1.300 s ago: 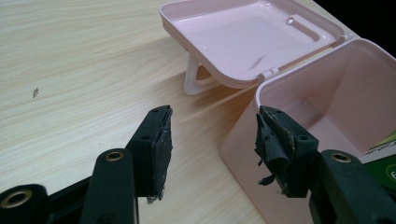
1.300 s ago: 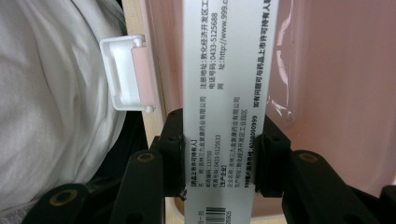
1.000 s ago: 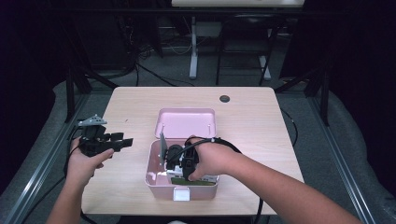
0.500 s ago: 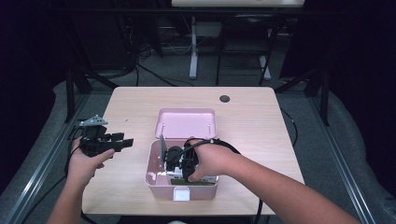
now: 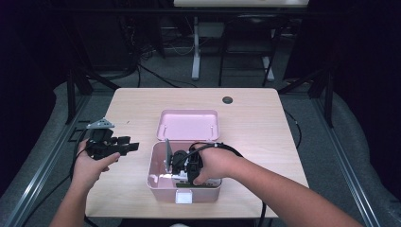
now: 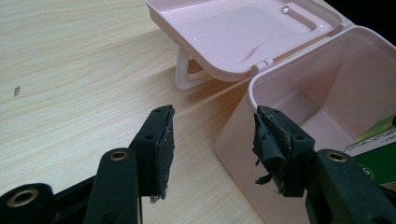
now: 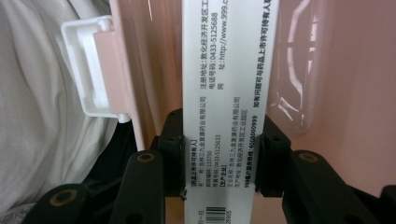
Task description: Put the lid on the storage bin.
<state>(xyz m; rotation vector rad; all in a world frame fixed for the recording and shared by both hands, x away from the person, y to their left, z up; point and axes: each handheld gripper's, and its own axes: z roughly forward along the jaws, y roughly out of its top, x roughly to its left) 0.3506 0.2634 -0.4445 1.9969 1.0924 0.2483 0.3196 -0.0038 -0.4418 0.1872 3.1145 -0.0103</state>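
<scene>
The right hand-held gripper (image 7: 219, 158), jaws half-closed and clamping a white medicine box (image 7: 229, 93) printed with black text, is working inside the open pink bin (image 5: 158, 182) on the surface (image 5: 265, 123), and should be keeping that flat carton square while the left hand-held gripper (image 6: 212, 140) is hovering open beside it.

Overhead view; gripper close-ups sharing pink box (image 5: 158, 177)

The left hand (image 5: 87, 165) holds the left claw (image 5: 134, 146) level, jaws apart with nothing between them. The right forearm reaches in from the lower right, its hand (image 5: 215, 163) wrapped around the right claw (image 7: 219, 149), whose jaws press on both sides of a box (image 7: 229, 93).
</scene>
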